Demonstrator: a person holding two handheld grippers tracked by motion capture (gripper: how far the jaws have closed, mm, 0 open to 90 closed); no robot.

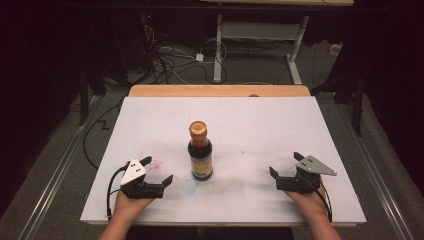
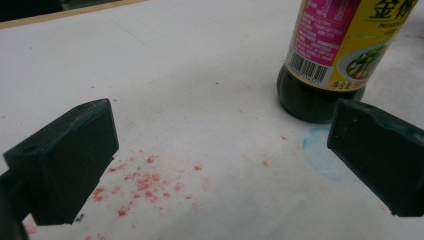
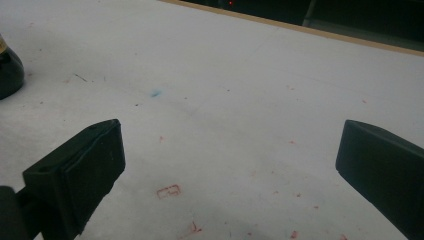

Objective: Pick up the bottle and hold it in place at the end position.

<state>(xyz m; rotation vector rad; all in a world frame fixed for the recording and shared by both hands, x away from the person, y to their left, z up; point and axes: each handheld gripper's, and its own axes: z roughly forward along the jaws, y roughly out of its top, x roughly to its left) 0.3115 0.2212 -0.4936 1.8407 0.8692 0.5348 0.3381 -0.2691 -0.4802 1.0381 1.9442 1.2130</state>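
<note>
1. A dark sauce bottle [image 1: 200, 151] with a copper-coloured cap stands upright at the centre of the frame on the white surface [image 1: 260, 125], between the two tools and touching neither.
2. The left tool [image 1: 159, 170], lower left, has its jaws spread wide and holds nothing; the bottle [image 2: 335, 55] sits just beyond its right jaw.
3. The right tool [image 1: 285, 165], lower right, is likewise spread and holding nothing, well apart from the bottle [image 3: 9, 72].
4. Red specks [image 2: 145, 182] and a faint blue smear [image 2: 320, 150] mark the surface near the bottle.
</note>
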